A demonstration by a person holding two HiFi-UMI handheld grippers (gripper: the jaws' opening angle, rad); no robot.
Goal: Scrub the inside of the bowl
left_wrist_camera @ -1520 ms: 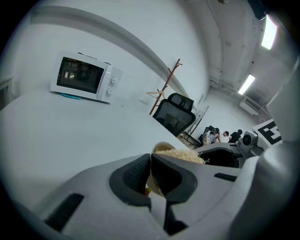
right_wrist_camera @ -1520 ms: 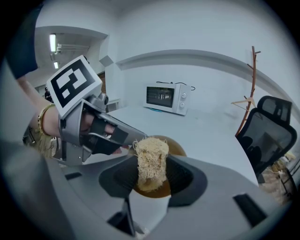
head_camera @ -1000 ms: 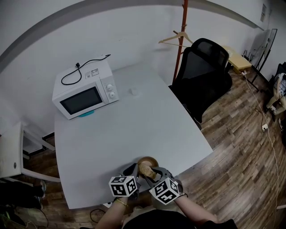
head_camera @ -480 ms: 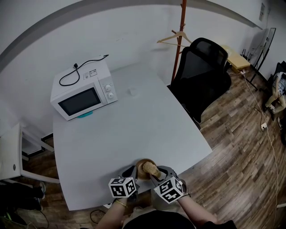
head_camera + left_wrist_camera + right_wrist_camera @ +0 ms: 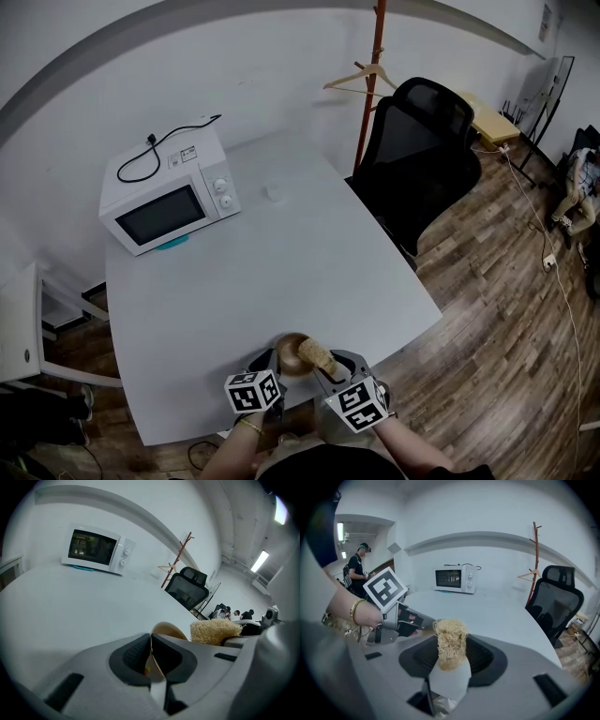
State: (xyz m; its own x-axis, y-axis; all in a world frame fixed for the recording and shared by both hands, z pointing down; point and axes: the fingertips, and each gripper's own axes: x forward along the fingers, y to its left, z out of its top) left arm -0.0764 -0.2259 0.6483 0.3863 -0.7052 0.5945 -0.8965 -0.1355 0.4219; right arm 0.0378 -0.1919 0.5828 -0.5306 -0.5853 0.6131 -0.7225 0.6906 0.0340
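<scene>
White wall across the top, microwave upper left on the pale table. Black office chair at right, wood floor lower right.

bright, even indoor light (soft shadows), heavy fisheye distortion at edges.

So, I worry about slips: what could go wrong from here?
The left gripper pinches only the bowl's thin rim; scrubbing pressure might twist it loose.
The bowl is near the table's front edge, so a slip could drop it off.
The right gripper holds the scrubber by one end; it may flex.
</scene>
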